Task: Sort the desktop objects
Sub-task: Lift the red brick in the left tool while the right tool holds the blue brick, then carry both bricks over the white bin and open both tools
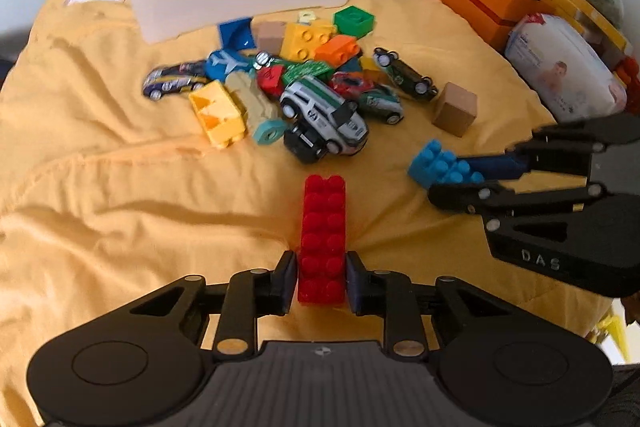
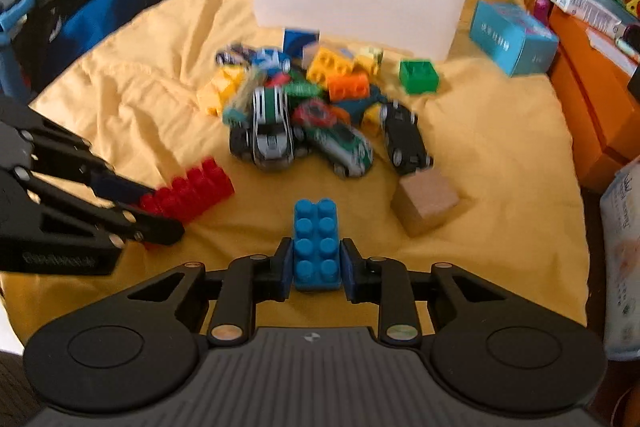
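The left gripper (image 1: 321, 277) clamps the near end of a long red brick (image 1: 323, 239); the right gripper (image 2: 316, 267) pinches a blue brick (image 2: 316, 247). Gripped so far back, the red brick could lever loose during lifting.

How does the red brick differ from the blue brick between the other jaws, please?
The red brick is long, with two rows of six studs; the blue brick is shorter, with two rows of four. Red sits in the left gripper, blue in the right gripper. Both are studded plastic, gripped at one end over the yellow cloth.
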A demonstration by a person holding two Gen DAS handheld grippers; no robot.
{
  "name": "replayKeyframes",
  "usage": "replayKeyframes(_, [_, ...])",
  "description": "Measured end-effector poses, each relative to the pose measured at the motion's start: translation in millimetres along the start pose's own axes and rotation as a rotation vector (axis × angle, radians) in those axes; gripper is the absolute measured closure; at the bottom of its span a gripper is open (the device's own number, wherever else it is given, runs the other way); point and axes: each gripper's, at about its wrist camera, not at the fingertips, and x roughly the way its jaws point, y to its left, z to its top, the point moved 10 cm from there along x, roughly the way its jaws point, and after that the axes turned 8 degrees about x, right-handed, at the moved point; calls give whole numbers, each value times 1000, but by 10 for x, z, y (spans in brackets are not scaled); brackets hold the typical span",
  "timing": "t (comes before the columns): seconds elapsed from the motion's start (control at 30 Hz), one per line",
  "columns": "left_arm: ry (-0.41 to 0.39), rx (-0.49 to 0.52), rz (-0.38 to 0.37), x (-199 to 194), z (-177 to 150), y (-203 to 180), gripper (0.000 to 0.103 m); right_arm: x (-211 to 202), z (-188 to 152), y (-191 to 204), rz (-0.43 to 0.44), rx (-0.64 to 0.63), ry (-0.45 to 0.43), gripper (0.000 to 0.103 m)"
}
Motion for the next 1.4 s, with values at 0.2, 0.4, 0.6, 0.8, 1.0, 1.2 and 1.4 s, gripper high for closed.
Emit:
replayKeyframes(0.2, [-25, -22, -19, -18, -30, 12, 62, -57, -6, -38, -1, 7, -23, 61])
replayKeyframes(0.4, [-54, 11, -27, -68, 27, -44, 76, -12, -33, -16, -16, -21, 13, 76])
replayKeyframes(0.6, [-276, 22, 87, -670, 767, 302, 76, -373, 702, -79, -32, -52, -174, 76])
replayKeyframes(0.8, [-475, 33, 206, -1027, 1864, 874, 76, -511, 1828, -159, -57, -32, -389, 76])
replayKeyframes(1.0, [-402, 54, 288, -516, 2428, 1188, 74, -247, 2558, -269, -92, 23, -446, 74])
replayKeyframes(1.2, [-423, 8, 213, -630, 1996, 990, 59, -372, 2102, -307, -54, 57, -431, 73])
replayKeyframes(1.4, [-277, -17, 86, -425, 1081, 650, 58, -313, 1175, -230, 15, 108, -256, 72])
